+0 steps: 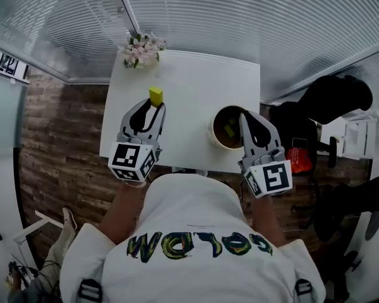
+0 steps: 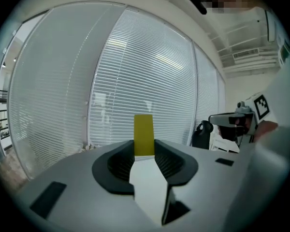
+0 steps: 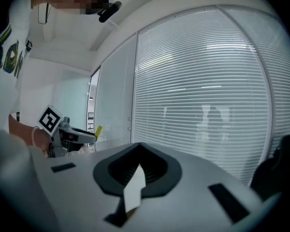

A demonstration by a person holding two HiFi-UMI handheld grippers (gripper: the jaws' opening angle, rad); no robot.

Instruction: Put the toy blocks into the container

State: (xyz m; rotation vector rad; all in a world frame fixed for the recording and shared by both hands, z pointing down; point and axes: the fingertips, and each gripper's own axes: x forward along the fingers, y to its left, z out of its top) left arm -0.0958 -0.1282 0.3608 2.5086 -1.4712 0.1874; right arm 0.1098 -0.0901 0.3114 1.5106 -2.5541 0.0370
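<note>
A yellow block [image 1: 156, 96] is clamped between the jaws of my left gripper [image 1: 154, 106], raised above the left part of the white table [image 1: 196, 81]. In the left gripper view the yellow block [image 2: 144, 134] stands upright between the dark pads of the left gripper [image 2: 144, 151]. A round container [image 1: 216, 136] sits near the table's front right, with an olive block [image 1: 230, 130] inside. My right gripper [image 1: 244, 117] hovers over the container's right rim, its jaws together and empty. In the right gripper view the right gripper [image 3: 137, 153] holds nothing.
A vase of pink flowers [image 1: 141, 49] stands at the table's far left corner. Beyond the table's right side are a black chair [image 1: 331, 100] and a red object [image 1: 297, 160]. Window blinds surround the table.
</note>
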